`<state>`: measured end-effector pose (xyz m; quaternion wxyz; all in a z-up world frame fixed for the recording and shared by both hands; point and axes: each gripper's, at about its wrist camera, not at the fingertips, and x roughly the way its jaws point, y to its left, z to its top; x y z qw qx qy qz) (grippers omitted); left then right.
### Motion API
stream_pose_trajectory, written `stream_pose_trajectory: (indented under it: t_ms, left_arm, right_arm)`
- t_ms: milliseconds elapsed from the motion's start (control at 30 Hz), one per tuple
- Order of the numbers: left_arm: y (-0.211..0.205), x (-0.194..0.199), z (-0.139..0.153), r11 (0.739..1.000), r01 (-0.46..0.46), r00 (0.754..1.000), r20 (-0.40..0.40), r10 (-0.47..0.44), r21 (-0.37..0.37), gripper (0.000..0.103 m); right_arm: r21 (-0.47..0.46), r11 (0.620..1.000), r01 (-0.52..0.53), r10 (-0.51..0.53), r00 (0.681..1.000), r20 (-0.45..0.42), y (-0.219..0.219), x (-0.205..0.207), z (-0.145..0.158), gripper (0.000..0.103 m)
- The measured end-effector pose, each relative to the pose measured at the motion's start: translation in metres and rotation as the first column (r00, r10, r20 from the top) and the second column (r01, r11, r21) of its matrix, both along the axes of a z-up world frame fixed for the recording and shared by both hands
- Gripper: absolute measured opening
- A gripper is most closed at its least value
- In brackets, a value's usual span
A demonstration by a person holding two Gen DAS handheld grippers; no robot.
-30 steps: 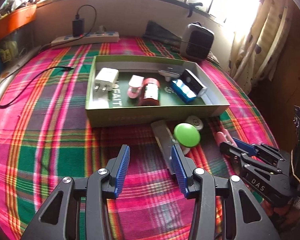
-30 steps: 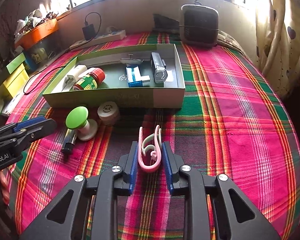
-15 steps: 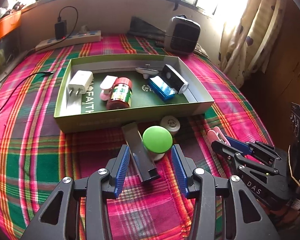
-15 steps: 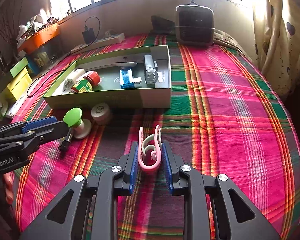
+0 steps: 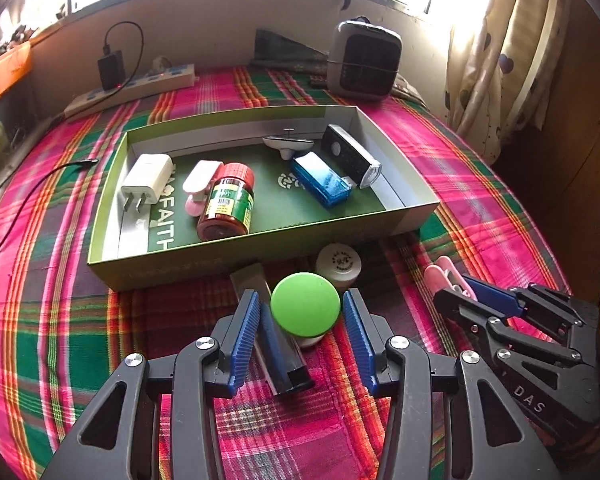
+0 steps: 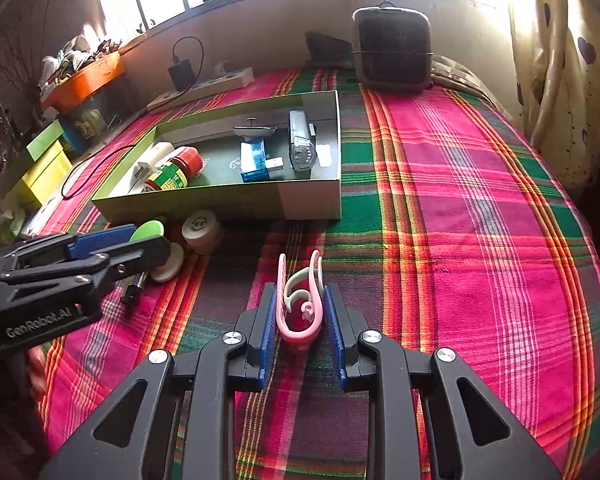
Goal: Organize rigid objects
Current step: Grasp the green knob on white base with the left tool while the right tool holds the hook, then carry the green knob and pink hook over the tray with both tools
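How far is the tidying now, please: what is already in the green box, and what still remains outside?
Done: the white charger, red-lidded jar and blue case lie in the green box. In hand: the right gripper clamps the pink clip. Left: the green-capped item between the open left gripper pads, the white jar, the dark bar.

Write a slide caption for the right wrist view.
Right gripper shut on a pink clip above plaid cloth, near the green box.

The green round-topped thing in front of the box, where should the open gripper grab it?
Best guess: pinch the green cap across its round rim, coming from above. It flares wider than its white base, and the left gripper is open around it.
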<state>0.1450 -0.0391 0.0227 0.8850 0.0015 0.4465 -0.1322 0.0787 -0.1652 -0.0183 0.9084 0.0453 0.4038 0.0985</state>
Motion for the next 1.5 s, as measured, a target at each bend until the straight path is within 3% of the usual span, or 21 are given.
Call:
stream_pose_trajectory:
  t_ms: [400, 533, 867, 1500]
  left_arm:
    - [-0.003, 0.001, -0.001, 1.000, 0.001, 1.000, 0.020, -0.001, 0.018, 0.042]
    - [-0.003, 0.000, 0.000, 1.000, 0.005, 1.000, 0.026, -0.005, 0.018, 0.033]
    - [-0.004, -0.001, -0.001, 1.000, 0.011, 0.999, 0.032, -0.011, 0.017, 0.033]
    - [0.002, -0.010, 0.007, 0.992, 0.059, 0.998, 0.037, -0.055, -0.115, 0.033]
  right_arm:
    - [0.005, 1.000, -0.004, 0.004, 1.000, 0.002, 0.000, 0.000, 0.000, 0.024]
    - [0.007, 1.000, -0.004, 0.003, 1.000, 0.001, 0.000, -0.001, 0.000, 0.024]
    - [0.004, 1.000, -0.002, 0.002, 1.000, 0.002, -0.001, 0.000, 0.001, 0.024]
    - [-0.020, 1.000, 0.010, -0.010, 1.000, 0.005, 0.002, -0.001, 0.002, 0.024]
